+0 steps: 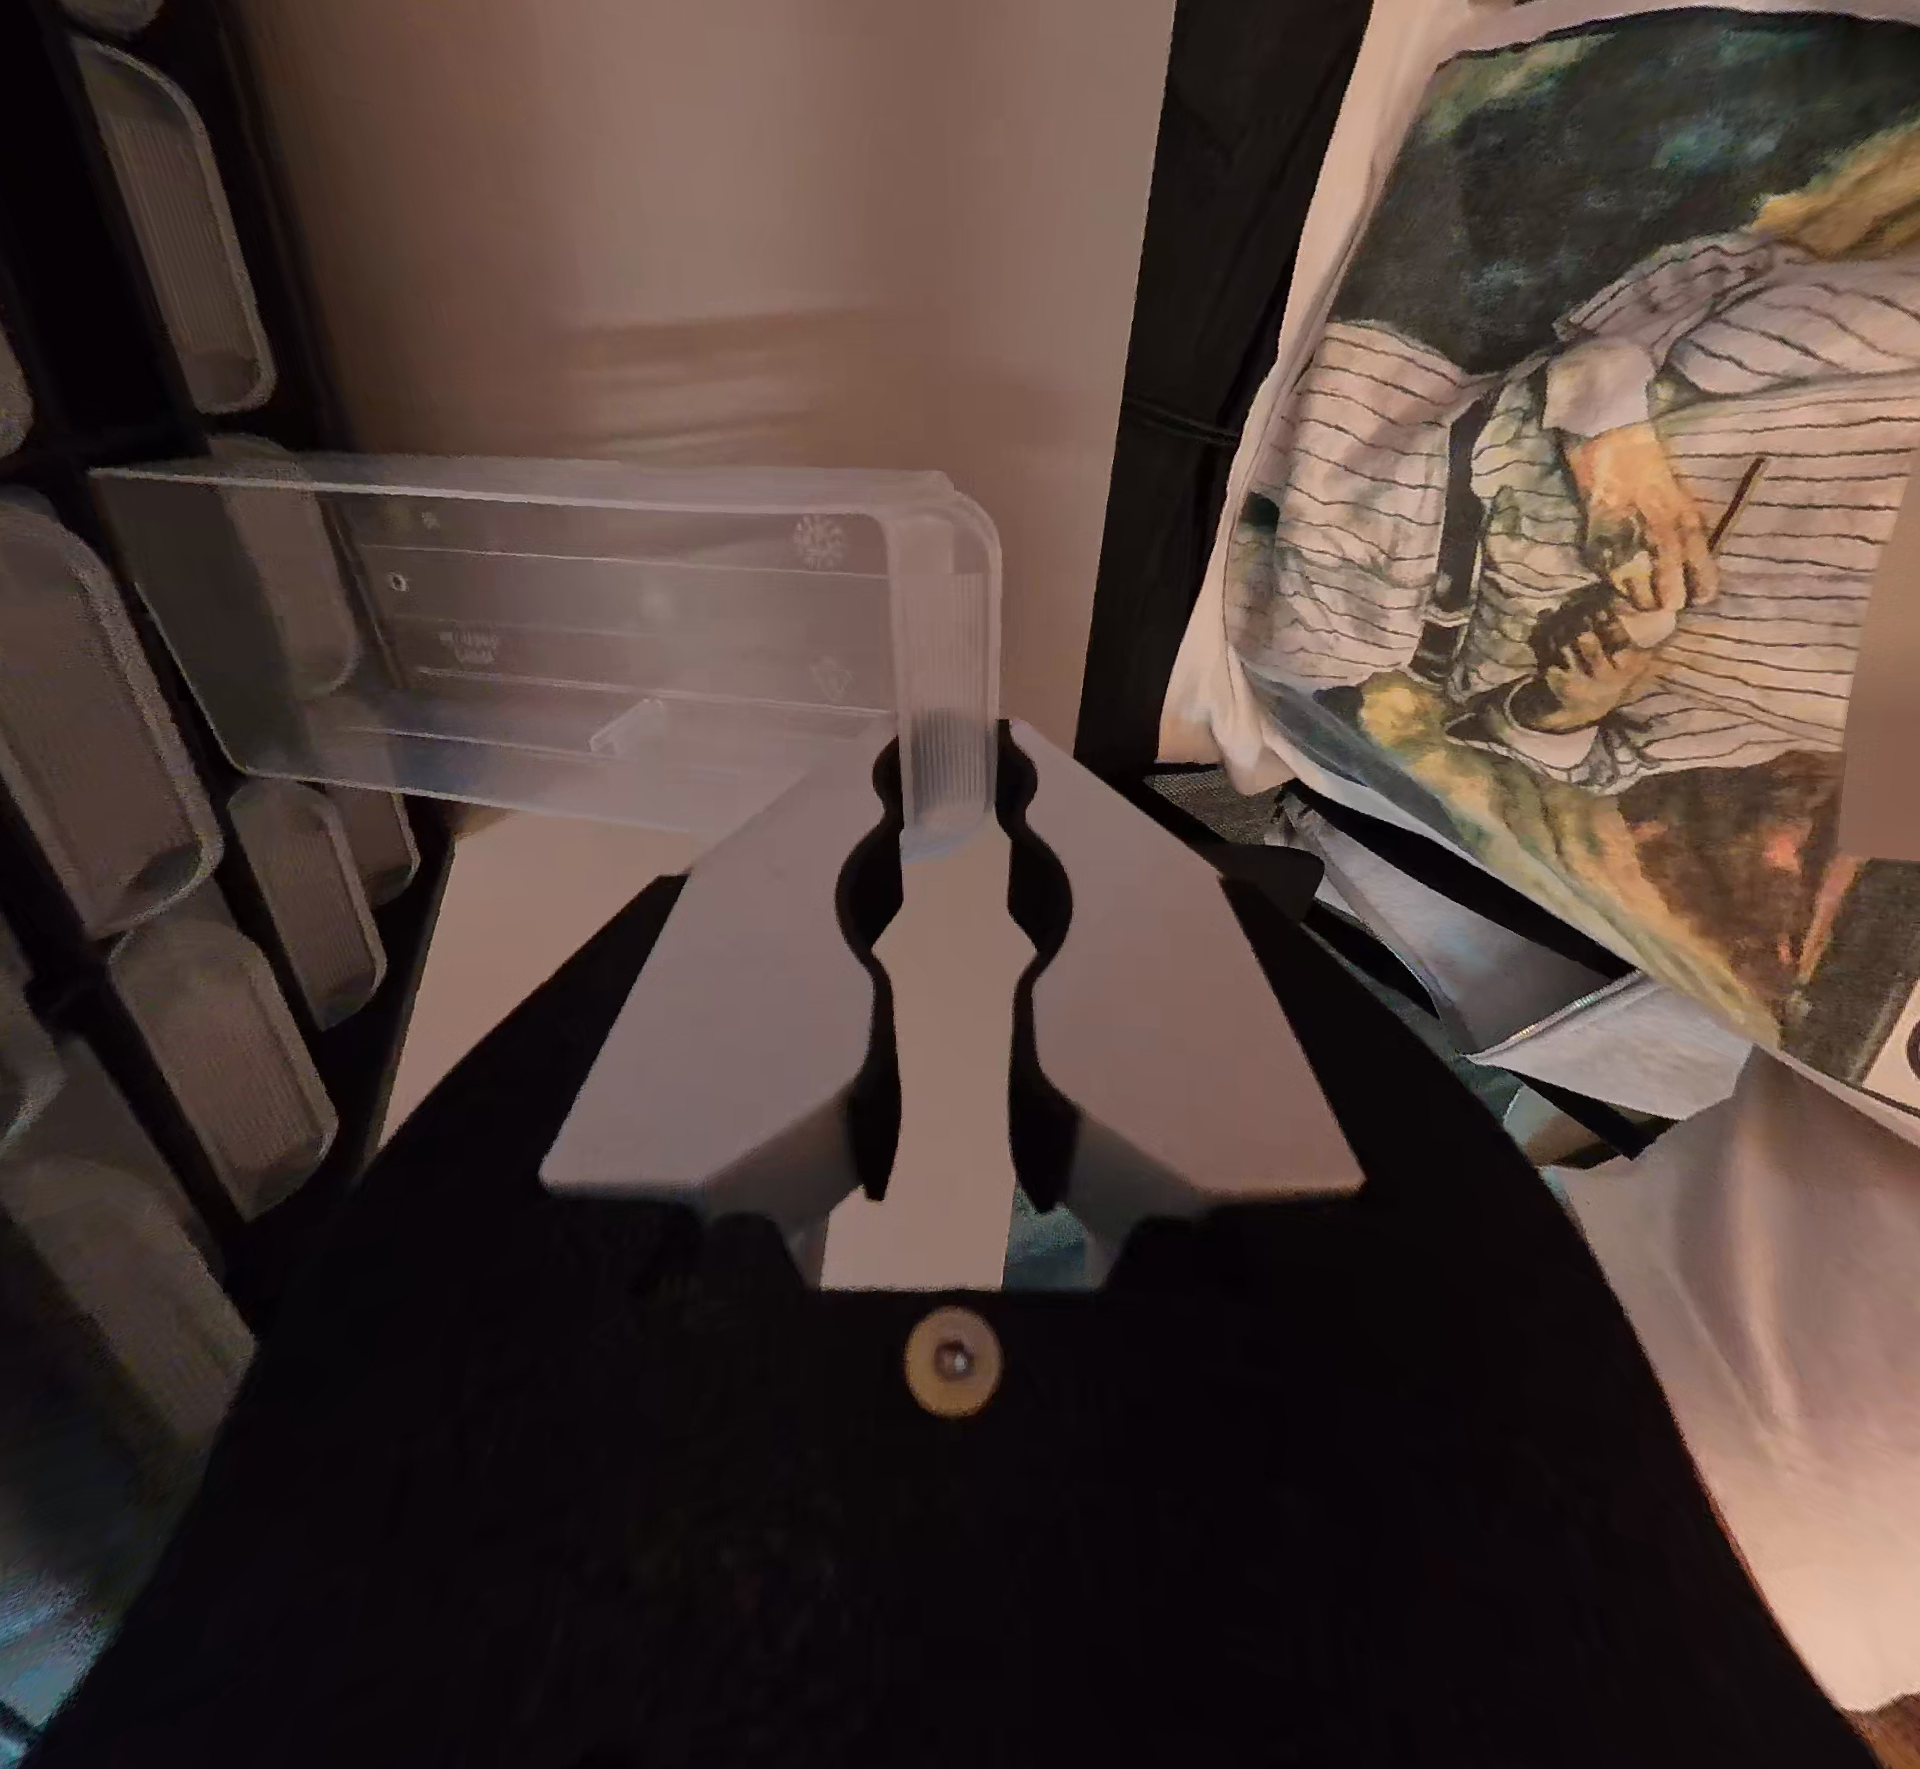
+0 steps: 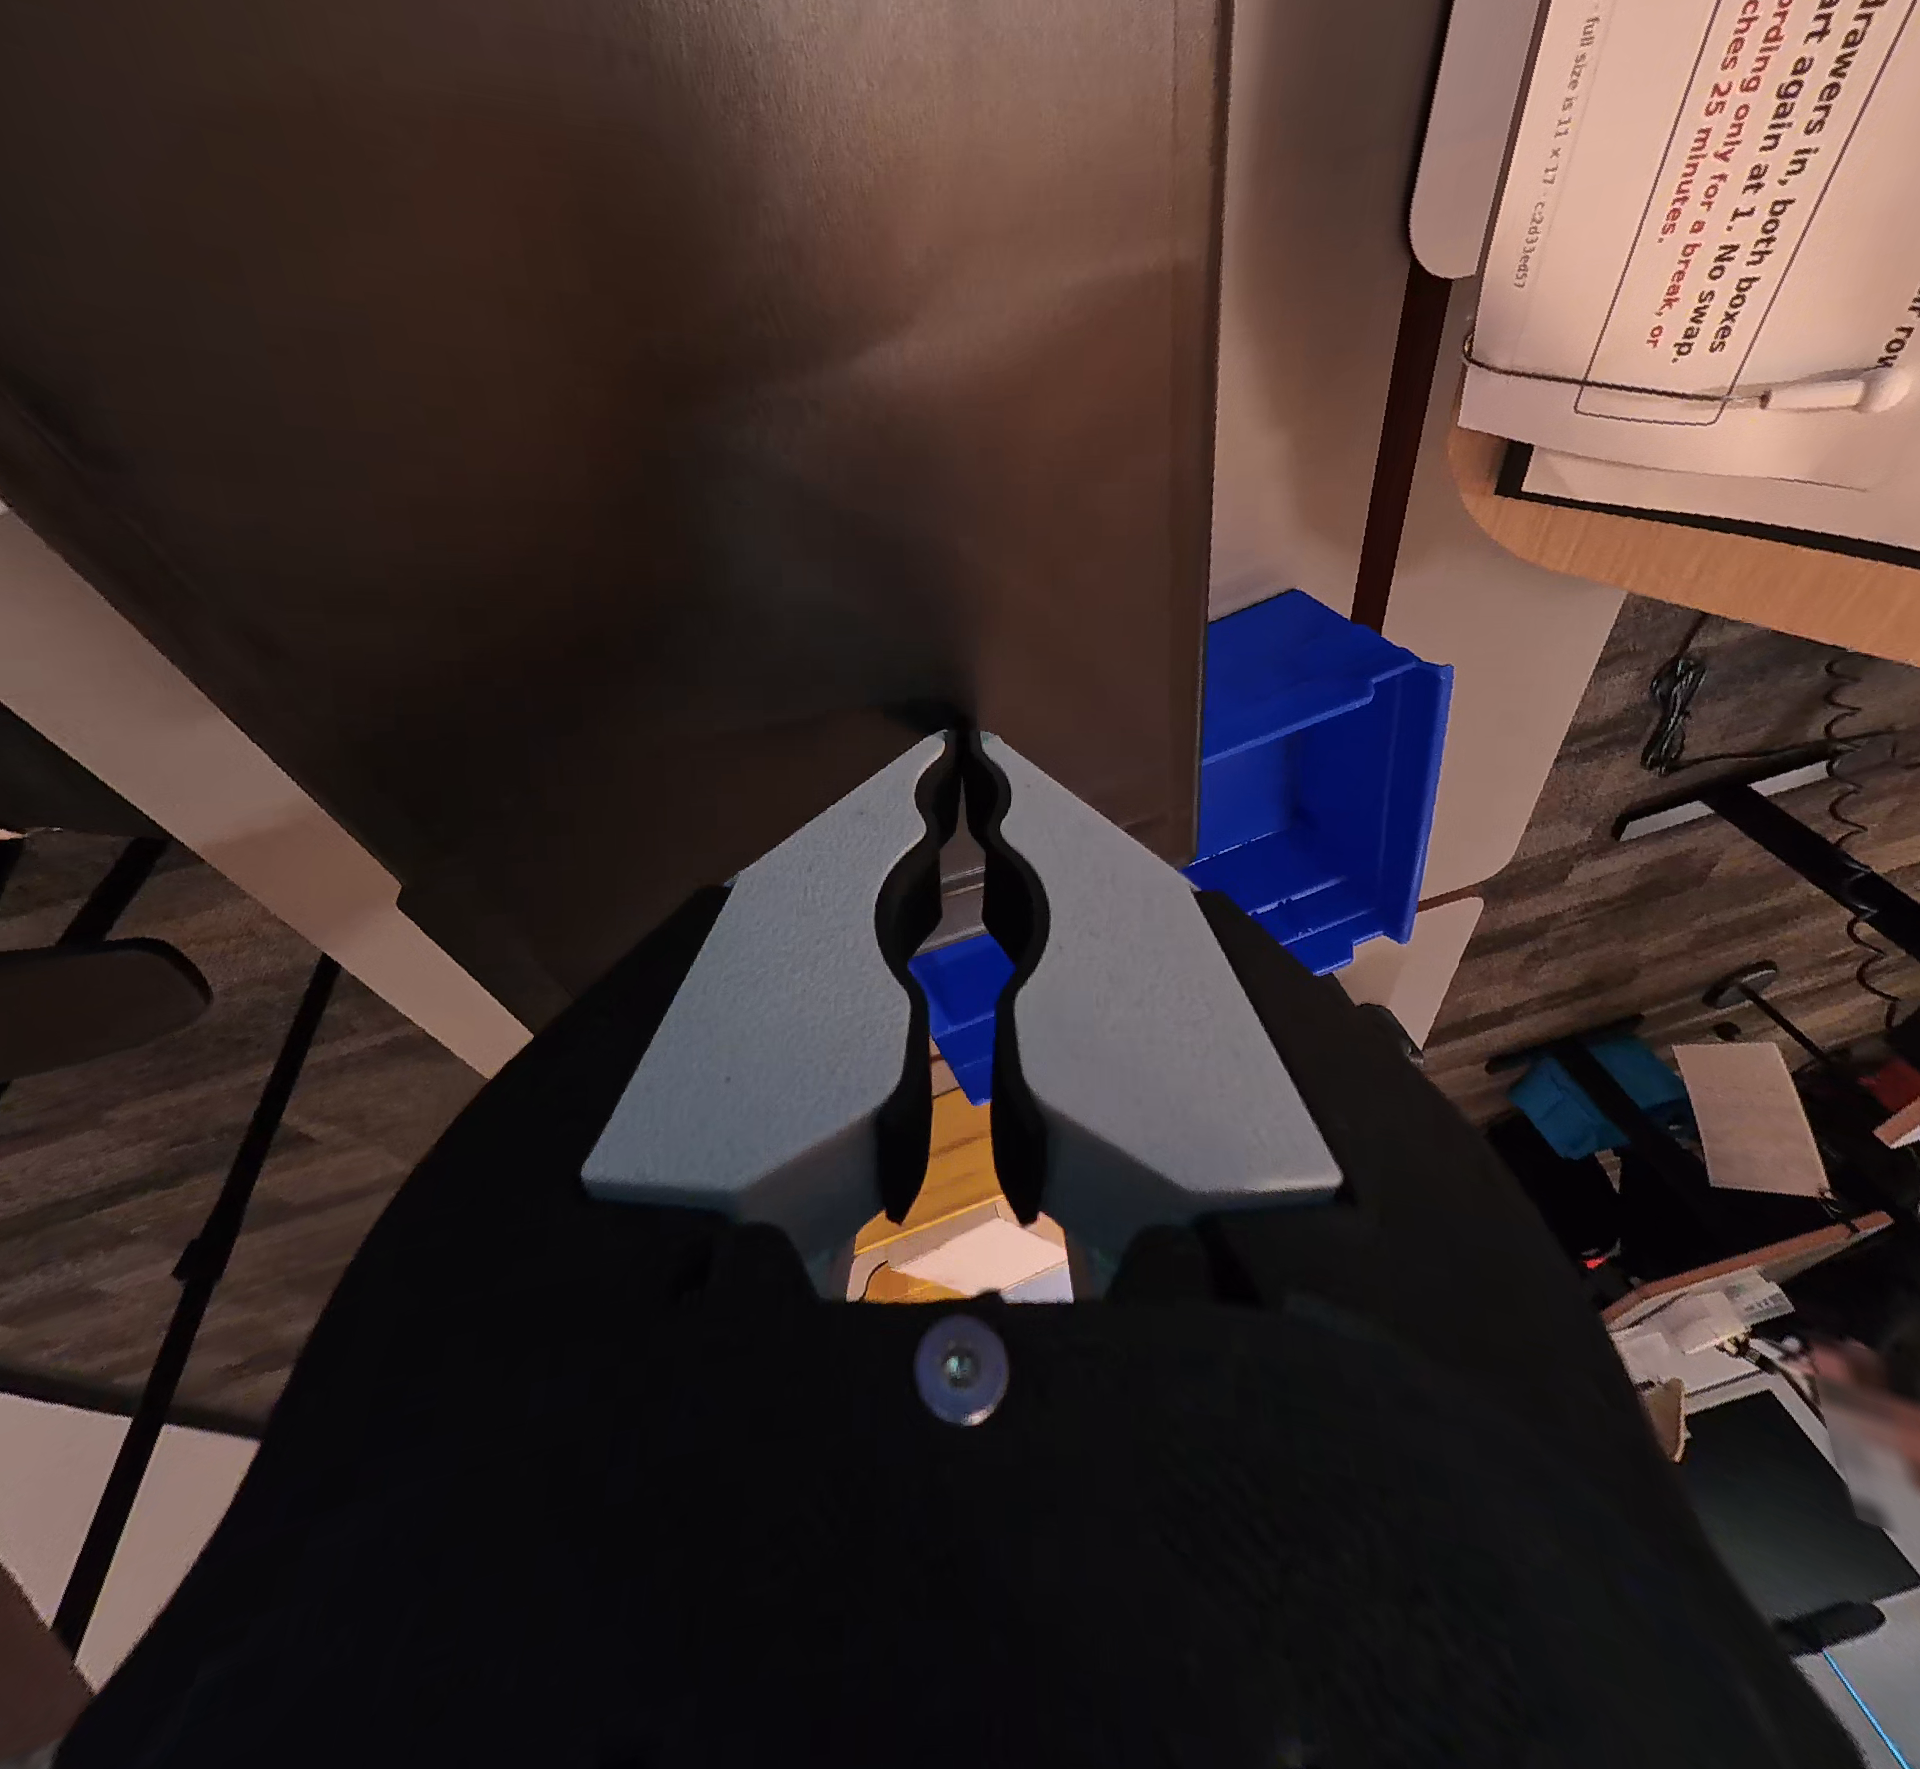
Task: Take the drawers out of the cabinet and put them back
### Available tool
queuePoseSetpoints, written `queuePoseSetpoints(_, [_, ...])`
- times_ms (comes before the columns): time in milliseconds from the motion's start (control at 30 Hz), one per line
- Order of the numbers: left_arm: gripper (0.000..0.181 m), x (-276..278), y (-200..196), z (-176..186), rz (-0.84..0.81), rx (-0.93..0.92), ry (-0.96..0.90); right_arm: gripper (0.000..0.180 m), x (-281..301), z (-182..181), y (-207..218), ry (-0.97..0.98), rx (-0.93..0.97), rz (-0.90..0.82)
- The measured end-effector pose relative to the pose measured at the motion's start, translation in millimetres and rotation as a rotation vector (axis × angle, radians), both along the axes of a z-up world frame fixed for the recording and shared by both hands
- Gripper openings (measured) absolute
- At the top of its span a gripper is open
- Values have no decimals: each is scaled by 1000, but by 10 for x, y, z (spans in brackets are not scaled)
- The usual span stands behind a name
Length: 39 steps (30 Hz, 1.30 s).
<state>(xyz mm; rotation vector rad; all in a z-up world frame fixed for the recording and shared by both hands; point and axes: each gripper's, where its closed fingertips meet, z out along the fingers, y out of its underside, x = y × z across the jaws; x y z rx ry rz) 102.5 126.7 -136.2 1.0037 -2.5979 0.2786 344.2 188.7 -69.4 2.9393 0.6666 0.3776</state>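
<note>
Mid-frame, your left gripper (image 1: 943, 789) pinches the clear drawer's (image 1: 582, 639) ribbed tab, while your right gripper (image 2: 961, 743), nearly closed, clamps the smooth dark cabinet (image 2: 623, 317) edge.

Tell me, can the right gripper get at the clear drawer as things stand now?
Probably not. The right gripper is shut against the cabinet's dark side panel, which blocks its way forward. The clear drawer shows only in the left wrist view, its tab held by the left gripper.
</note>
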Motion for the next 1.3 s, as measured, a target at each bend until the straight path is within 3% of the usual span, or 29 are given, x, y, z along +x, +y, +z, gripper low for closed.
queuePoseSetpoints(200, [11,55,31,50,6,54,-54,0,0,0,0,-9,-17,0])
queuePoseSetpoints(600, [12,71,93,-229,-12,247,-256,0,-1,0,0,3,-3,-2])
queuePoseSetpoints(1133, [14,309,211,-791,37,634,-743,0,-1,-1,3,28,48,4])
queuePoseSetpoints(1300, [19,341,236,-776,33,715,-882,0,-2,-1,5,48,70,2])
